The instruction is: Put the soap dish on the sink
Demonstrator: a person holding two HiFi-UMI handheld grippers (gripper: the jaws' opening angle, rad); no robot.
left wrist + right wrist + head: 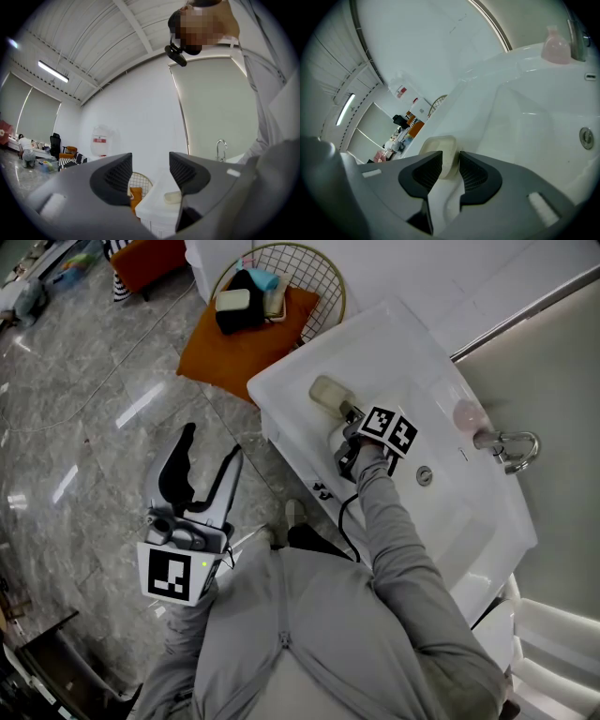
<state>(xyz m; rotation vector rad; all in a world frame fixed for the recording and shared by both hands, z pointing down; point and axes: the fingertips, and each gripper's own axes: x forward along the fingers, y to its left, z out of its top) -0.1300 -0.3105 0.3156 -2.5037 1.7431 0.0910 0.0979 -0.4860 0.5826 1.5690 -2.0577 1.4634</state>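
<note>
A cream soap dish (330, 393) rests on the left ledge of the white sink (284, 401). My right gripper (349, 418) reaches to it from the basin side. In the right gripper view the dish (439, 151) has its near rim between the narrowly spaced jaws of the right gripper (450, 171), which is shut on it. My left gripper (212, 442) hangs over the marble floor, well left of the sink, open and empty. In the left gripper view the gripper (150, 174) points at the sink, and the dish (172, 197) shows small in the distance.
A chrome faucet (511, 448) and a pink bottle (466, 413) stand at the sink's back edge, with the drain (425, 475) in the basin. A round wire chair with an orange cushion (246, 345) holding small items stands just left of the sink.
</note>
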